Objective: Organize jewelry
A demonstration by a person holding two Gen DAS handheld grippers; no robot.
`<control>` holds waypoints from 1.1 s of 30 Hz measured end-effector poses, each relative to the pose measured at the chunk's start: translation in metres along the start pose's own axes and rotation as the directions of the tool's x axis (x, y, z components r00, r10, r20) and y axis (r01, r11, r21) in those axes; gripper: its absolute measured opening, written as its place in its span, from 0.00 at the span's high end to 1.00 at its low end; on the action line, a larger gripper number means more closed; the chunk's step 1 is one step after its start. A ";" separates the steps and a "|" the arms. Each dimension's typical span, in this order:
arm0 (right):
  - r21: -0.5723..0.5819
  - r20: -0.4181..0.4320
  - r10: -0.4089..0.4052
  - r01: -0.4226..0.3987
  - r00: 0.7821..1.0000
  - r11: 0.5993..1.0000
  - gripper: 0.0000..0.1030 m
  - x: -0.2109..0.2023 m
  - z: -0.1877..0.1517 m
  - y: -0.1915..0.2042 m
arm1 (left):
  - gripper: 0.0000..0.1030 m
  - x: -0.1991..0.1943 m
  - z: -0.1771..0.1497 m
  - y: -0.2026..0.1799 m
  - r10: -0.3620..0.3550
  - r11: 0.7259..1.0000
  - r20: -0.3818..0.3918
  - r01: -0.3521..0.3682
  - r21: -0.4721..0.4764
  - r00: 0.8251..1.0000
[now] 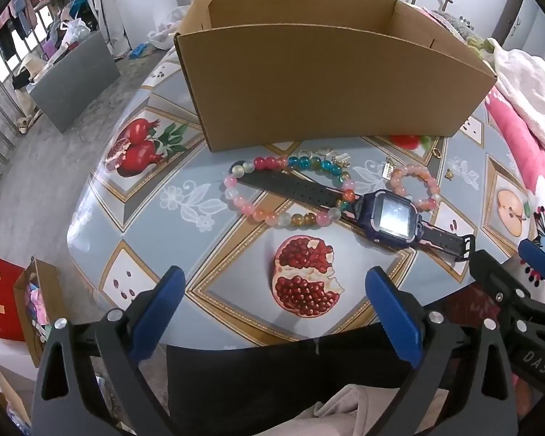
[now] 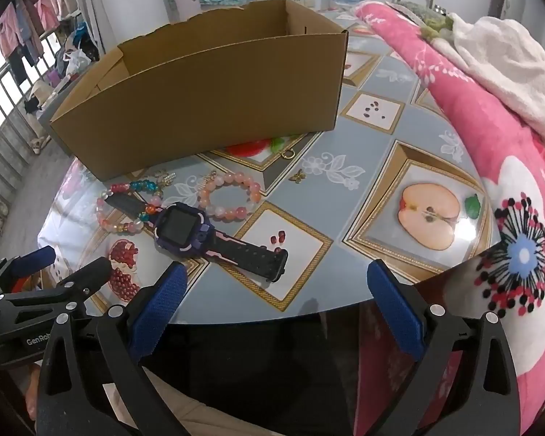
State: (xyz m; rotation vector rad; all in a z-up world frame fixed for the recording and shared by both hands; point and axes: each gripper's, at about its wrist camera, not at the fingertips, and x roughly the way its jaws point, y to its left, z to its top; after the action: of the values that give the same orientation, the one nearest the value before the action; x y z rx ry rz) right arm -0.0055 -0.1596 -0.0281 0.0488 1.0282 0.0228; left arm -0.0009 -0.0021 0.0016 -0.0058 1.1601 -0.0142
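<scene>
A purple smartwatch with a black strap lies on the table, also in the right wrist view. A multicoloured bead bracelet lies over its strap. A pink bead bracelet lies beside it. Small gold charms and a gold ring lie near an open cardboard box. My left gripper is open and empty at the table's near edge. My right gripper is open and empty there too, right of the left one.
The round table has a fruit-print cover. A pink floral blanket and a white towel lie along its right side. Paper bags stand on the floor at the left. The person's lap is below the near edge.
</scene>
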 end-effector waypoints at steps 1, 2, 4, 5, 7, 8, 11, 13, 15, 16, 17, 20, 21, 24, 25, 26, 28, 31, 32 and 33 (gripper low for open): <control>0.000 0.001 0.001 -0.001 1.000 1.000 0.08 0.000 -0.001 0.000 | 0.05 0.000 0.000 0.000 0.000 1.000 0.001 0.000 0.000 1.000; 0.000 0.001 0.001 -0.001 1.000 1.000 0.08 0.000 -0.001 0.000 | 0.05 0.000 -0.001 0.000 -0.001 1.000 0.001 0.001 0.000 1.000; 0.000 0.001 0.001 -0.001 1.000 1.000 0.08 0.000 -0.001 0.000 | 0.05 0.000 -0.001 0.001 -0.002 1.000 0.002 0.002 0.000 1.000; 0.000 0.001 0.001 -0.001 1.000 1.000 0.08 0.000 -0.001 0.000 | 0.05 0.000 -0.001 0.001 -0.002 1.000 0.002 0.002 0.001 1.000; 0.000 0.001 0.001 -0.001 1.000 1.000 0.08 0.000 -0.001 -0.001 | 0.05 0.000 -0.001 0.001 -0.003 1.000 0.003 0.003 0.000 1.000; 0.000 0.001 0.001 -0.001 1.000 1.000 0.08 0.000 -0.001 -0.001 | 0.05 0.000 -0.001 0.001 -0.003 1.000 0.002 0.003 0.001 1.000; 0.000 0.001 0.001 -0.001 1.000 1.000 0.08 -0.002 0.000 -0.001 | 0.05 0.001 -0.001 0.001 -0.002 1.000 0.003 0.002 -0.001 1.000; 0.000 0.000 0.001 -0.001 1.000 1.000 0.08 -0.002 0.000 -0.001 | 0.05 0.001 -0.001 0.001 -0.002 1.000 0.003 0.002 -0.001 1.000; 0.000 0.001 0.001 -0.001 1.000 1.000 0.08 -0.002 0.000 -0.001 | 0.05 0.001 -0.001 0.001 -0.003 1.000 0.002 0.003 -0.001 1.000; 0.000 0.001 0.002 -0.002 1.000 1.000 0.08 -0.002 0.000 -0.001 | 0.05 0.001 -0.001 0.001 -0.003 1.000 0.002 0.003 -0.001 1.000; 0.000 0.001 0.001 -0.001 1.000 1.000 0.08 -0.002 0.000 -0.001 | 0.05 0.001 -0.001 0.001 -0.004 1.000 0.002 0.004 -0.001 1.000; 0.000 0.001 0.001 -0.001 1.000 1.000 0.08 -0.002 -0.001 -0.001 | 0.05 0.001 -0.001 0.001 -0.004 1.000 0.003 0.004 -0.001 1.000; 0.000 0.001 0.001 -0.001 1.000 1.000 0.08 -0.002 -0.001 -0.001 | 0.05 0.001 -0.001 0.001 -0.004 1.000 0.002 0.004 -0.001 1.000; 0.000 0.001 0.001 -0.001 1.000 1.000 0.08 -0.002 -0.001 -0.001 | 0.05 0.001 -0.001 0.002 -0.005 1.000 0.003 0.005 -0.001 1.000; -0.001 0.001 0.002 -0.002 1.000 1.000 0.08 -0.002 -0.001 -0.001 | 0.05 0.001 -0.001 0.002 -0.005 1.000 0.003 0.005 -0.001 1.000; -0.001 0.001 0.001 -0.001 1.000 1.000 0.08 -0.002 -0.001 -0.001 | 0.05 0.001 -0.001 0.002 -0.005 1.000 0.002 0.005 -0.001 1.000; 0.000 0.001 0.001 -0.001 1.000 1.000 0.08 -0.002 -0.001 -0.002 | 0.05 0.001 -0.002 0.002 -0.006 1.000 0.002 0.006 -0.002 1.000; 0.000 0.001 0.002 -0.002 1.000 1.000 0.08 -0.001 -0.001 -0.002 | 0.05 0.001 -0.002 0.001 -0.005 1.000 0.002 0.005 -0.001 1.000; 0.000 0.000 0.002 -0.002 1.000 1.000 0.08 -0.001 0.000 -0.002 | 0.05 0.001 -0.002 0.001 -0.005 1.000 0.001 0.005 -0.002 1.000; 0.000 0.000 0.001 -0.001 1.000 1.000 0.08 -0.002 -0.001 -0.001 | 0.05 0.001 -0.003 0.001 -0.005 1.000 0.001 0.005 -0.001 1.000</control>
State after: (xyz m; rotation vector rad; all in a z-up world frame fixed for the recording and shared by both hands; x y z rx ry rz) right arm -0.0076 -0.1608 -0.0271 0.0497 1.0281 0.0241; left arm -0.0027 -0.0015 -0.0008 -0.0100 1.1592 -0.0178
